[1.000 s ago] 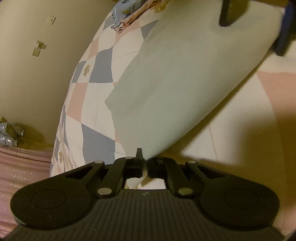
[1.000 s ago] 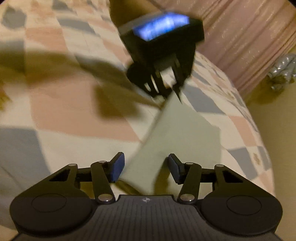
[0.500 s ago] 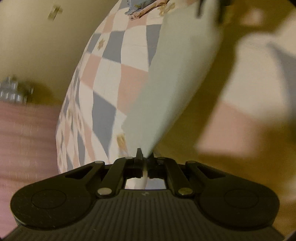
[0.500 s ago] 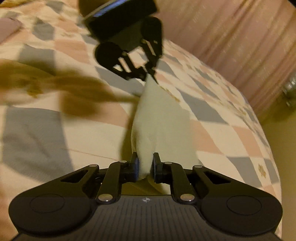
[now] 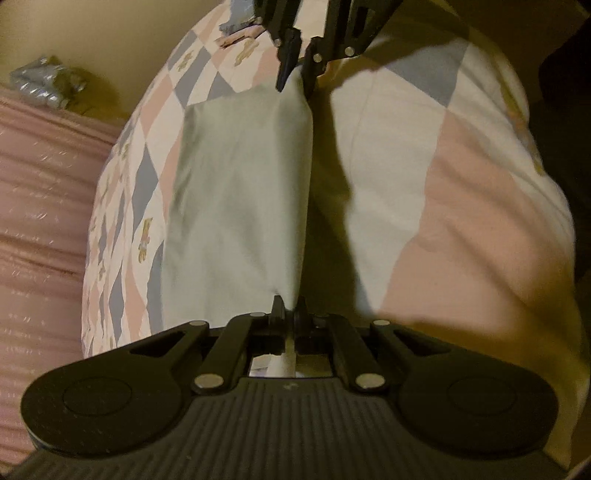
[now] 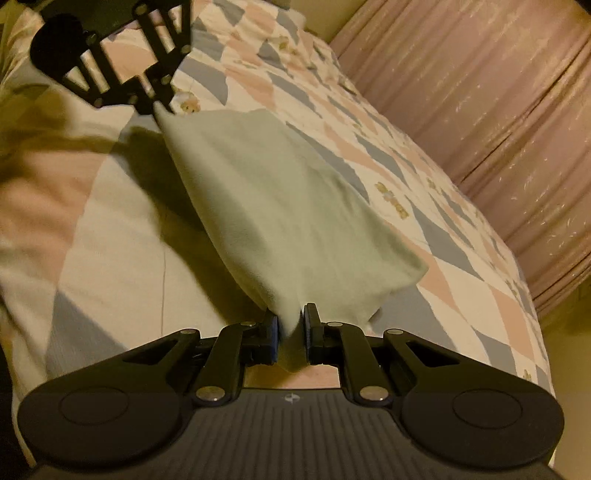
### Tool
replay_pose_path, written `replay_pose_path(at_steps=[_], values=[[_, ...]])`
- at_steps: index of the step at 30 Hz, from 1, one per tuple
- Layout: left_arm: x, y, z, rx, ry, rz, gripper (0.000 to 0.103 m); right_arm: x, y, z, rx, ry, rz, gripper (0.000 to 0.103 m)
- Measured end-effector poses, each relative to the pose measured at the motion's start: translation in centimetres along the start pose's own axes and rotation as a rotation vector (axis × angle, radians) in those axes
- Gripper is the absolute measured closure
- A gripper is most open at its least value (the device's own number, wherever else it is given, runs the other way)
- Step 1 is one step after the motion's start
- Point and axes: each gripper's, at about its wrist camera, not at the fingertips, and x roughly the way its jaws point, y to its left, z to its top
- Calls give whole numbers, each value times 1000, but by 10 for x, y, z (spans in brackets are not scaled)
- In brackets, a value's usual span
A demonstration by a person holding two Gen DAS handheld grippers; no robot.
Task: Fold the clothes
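A pale green cloth [image 5: 236, 192] hangs stretched between both grippers above the quilted bed. My left gripper [image 5: 289, 308] is shut on one corner of it. My right gripper [image 6: 290, 319] is shut on the opposite corner of the pale green cloth [image 6: 280, 206]. In the left wrist view the right gripper [image 5: 297, 70] shows at the top, pinching the far end. In the right wrist view the left gripper [image 6: 157, 105] holds the far corner at upper left. The cloth sags to one side, casting a dark shadow on the quilt.
A patchwork quilt [image 5: 461, 192] in pink, blue and white, also visible as quilt [image 6: 424, 206], covers the bed. A pink curtain [image 6: 480, 92] hangs along its far side. More clothes [image 5: 236, 27] lie at the bed's far end. A silver object [image 5: 40, 83] sits by the wall.
Both grippers lifted and swung the cloth, which now hangs spread wider between them. My right gripper, open a second ago, closed on its corner.
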Motion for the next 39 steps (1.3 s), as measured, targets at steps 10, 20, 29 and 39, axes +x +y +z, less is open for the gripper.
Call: replay_pose_path(at_steps=[10,20,29,39], values=[[8,-41,-11,-77,-19,145,101,8,24,-28,-22,-114,-80,91],[6,-48,-25,-134,-81,182,99,15,42,-30,-36,-96,-176,90],[-54,-39,-83,-403,-175,213,82,-14,44,-20,113,87,-261,79],[-26,76,-131,-927,-333,108,54,-38,-11,14,511,1,-223,59]])
